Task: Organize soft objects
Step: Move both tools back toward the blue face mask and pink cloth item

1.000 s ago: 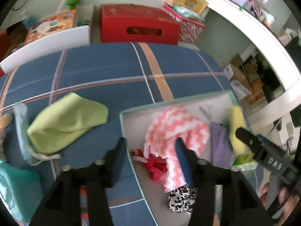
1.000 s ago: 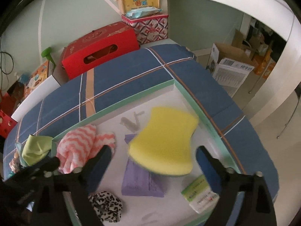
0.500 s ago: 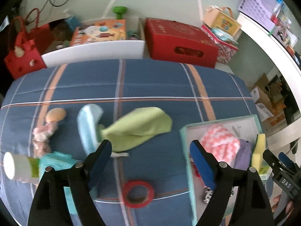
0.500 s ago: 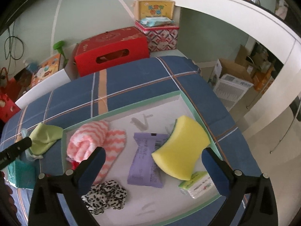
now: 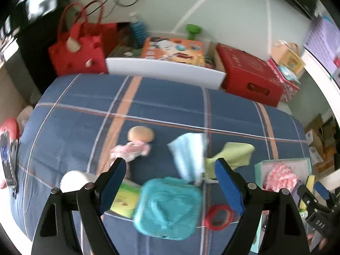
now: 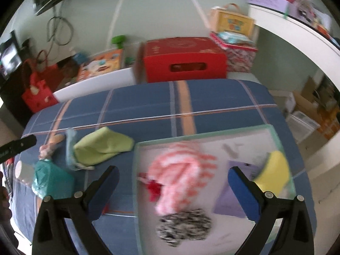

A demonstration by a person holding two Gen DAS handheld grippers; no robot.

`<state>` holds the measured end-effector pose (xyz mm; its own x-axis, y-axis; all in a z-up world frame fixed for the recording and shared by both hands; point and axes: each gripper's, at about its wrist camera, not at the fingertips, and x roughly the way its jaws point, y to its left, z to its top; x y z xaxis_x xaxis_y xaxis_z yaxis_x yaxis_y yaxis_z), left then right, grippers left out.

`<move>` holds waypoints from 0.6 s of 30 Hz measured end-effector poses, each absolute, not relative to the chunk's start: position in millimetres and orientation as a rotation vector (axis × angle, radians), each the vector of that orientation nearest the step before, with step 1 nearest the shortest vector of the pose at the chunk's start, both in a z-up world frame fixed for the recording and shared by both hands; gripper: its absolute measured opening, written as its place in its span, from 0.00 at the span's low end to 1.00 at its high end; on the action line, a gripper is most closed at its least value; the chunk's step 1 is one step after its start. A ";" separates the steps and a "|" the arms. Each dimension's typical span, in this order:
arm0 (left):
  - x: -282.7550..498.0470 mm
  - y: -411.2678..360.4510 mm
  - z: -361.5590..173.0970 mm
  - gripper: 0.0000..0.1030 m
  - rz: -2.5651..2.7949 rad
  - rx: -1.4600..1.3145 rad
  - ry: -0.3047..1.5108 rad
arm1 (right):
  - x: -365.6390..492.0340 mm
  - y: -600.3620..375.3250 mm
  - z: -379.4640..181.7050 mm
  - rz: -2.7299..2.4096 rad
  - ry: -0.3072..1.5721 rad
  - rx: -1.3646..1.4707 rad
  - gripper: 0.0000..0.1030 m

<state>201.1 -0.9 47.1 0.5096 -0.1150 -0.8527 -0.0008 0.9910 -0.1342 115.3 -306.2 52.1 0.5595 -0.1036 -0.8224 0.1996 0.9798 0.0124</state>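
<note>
Two claws, both spread with nothing between the fingers — the left claw (image 5: 170, 180) hangs over the loose items on the blue plaid desk (image 5: 170, 110), its jaws having just been opening, and the right claw (image 6: 173, 188) hangs over the pale green-rimmed tray (image 6: 233, 133) at the desk's right end. Loose on the cloth, left to right: a white roll (image 5: 73, 179), a yellow-green packet (image 5: 125, 198), a pink-and-white rag (image 5: 131, 150) touching a tan ball (image 5: 141, 134), a teal pouch (image 5: 167, 208) directly under the left claw, a light blue cloth (image 5: 189, 155) overlapping a lime green cloth (image 5: 235, 154), and a red ring (image 5: 218, 214). Inside the tray: a pink-and-white striped towel (image 6: 180, 170), a small red item (image 6: 154, 188) beside it, a black-and-white spotted scrunchie (image 6: 184, 227) — blurred — a purple packet (image 6: 231, 199), and a yellow sponge (image 6: 273, 174) against the right wall. Behind the desk stands a red box (image 6: 182, 61).
</note>
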 end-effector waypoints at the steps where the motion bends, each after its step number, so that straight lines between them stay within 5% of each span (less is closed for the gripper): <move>1: 201.7 8.6 46.3 0.83 -0.058 -0.140 1.038 | 117.8 -299.9 51.4 -0.170 0.962 0.107 1.00; 18: 214.9 87.0 37.3 0.83 0.050 -0.291 1.055 | 162.4 -205.7 39.4 0.042 0.973 0.173 1.00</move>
<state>214.9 87.0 37.3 0.4955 -0.0979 -0.8631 -0.1796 0.9606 -0.2121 162.4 -205.7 39.4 0.5632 0.1130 -0.8185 0.0422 0.9854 0.1651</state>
